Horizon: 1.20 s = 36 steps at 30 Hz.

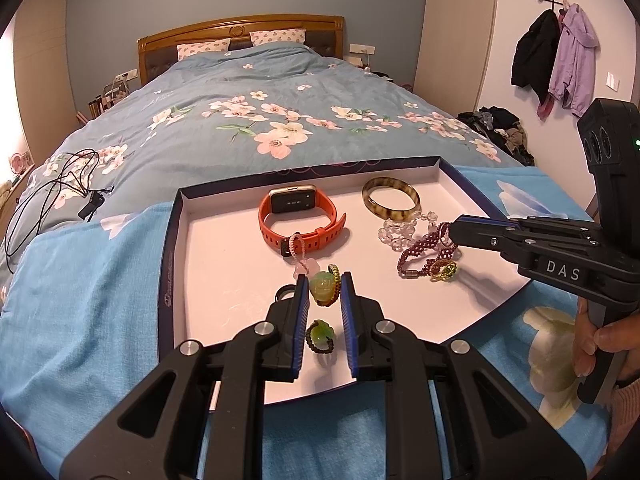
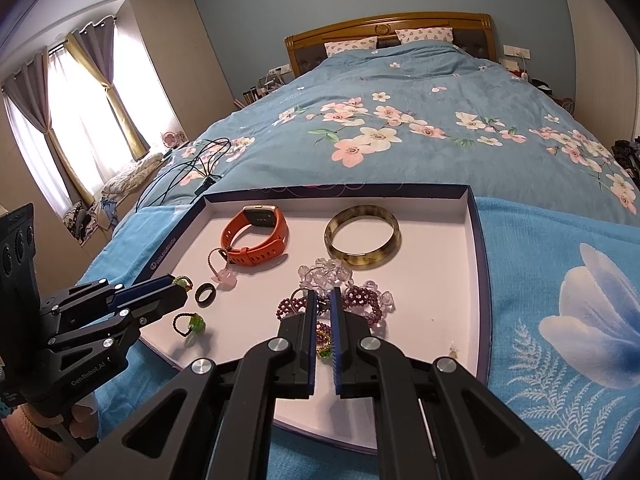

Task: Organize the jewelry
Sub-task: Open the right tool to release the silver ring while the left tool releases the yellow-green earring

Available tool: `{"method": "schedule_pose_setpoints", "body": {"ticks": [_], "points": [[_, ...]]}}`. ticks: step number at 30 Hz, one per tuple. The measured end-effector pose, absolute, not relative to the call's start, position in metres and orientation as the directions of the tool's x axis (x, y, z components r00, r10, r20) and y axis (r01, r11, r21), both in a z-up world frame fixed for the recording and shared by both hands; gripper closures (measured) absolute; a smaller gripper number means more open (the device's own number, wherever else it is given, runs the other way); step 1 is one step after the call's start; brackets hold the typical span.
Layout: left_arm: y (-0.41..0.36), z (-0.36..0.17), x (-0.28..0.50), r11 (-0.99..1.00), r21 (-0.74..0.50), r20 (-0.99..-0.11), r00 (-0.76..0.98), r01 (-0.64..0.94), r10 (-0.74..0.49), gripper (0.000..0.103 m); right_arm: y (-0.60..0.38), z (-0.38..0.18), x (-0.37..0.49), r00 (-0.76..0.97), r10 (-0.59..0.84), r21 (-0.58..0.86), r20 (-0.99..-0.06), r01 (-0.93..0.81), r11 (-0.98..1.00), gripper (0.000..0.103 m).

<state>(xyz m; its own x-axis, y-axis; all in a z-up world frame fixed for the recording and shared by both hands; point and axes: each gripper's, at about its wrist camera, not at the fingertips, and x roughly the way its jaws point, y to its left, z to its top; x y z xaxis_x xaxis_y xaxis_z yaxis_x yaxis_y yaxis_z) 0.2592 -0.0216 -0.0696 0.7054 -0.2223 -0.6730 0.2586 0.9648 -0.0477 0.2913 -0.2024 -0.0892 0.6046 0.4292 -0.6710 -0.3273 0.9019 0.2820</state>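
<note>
Green bead ring (image 1: 323, 289) sits between the left gripper (image 1: 324, 292) pads near the tray's (image 1: 176, 240) front, jaws narrowed around it; firm contact cannot be confirmed. Likely light, hard, slippery stone on soft cord, so best pinched across the bead. Second green ring (image 1: 320, 335) lies just behind. Right gripper (image 2: 323, 300), jaws nearly closed, noses into the purple beaded bracelet (image 2: 360, 300); grip unclear.

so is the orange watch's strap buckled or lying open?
Buckled. The orange watch lies in the box lid as a closed loop, strap tail tucked through; the right wrist view shows the same loop.
</note>
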Motion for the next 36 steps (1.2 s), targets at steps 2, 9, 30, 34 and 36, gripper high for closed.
{"method": "schedule_pose_setpoints", "body": {"ticks": [2,9,30,34,36], "points": [[-0.023,-0.07,0.261,0.965,-0.048,-0.675,0.704,0.257,-0.221,0.087,-0.202,-0.09,0.293,0.603,0.425,0.28,-0.675,-0.324,0.904,0.098],[-0.022,-0.073,0.264,0.968,-0.047,-0.683,0.699,0.246,-0.211,0.087,-0.201,-0.094,0.295,0.599,0.418,0.277,-0.683,-0.317,0.907,0.098],[-0.018,-0.082,0.273,0.975,-0.049,-0.705,0.684,0.217,-0.187,0.087,-0.196,-0.1,0.3,0.586,0.396,0.259,-0.707,-0.306,0.916,0.098],[-0.017,-0.083,0.275,0.976,-0.053,-0.71,0.679,0.212,-0.186,0.086,-0.197,-0.101,0.3,0.585,0.39,0.257,-0.711,-0.3,0.919,0.098],[-0.016,-0.084,0.275,0.976,-0.053,-0.712,0.678,0.209,-0.184,0.086,-0.198,-0.101,0.3,0.588,0.387,0.258,-0.71,-0.294,0.92,0.096]]}}
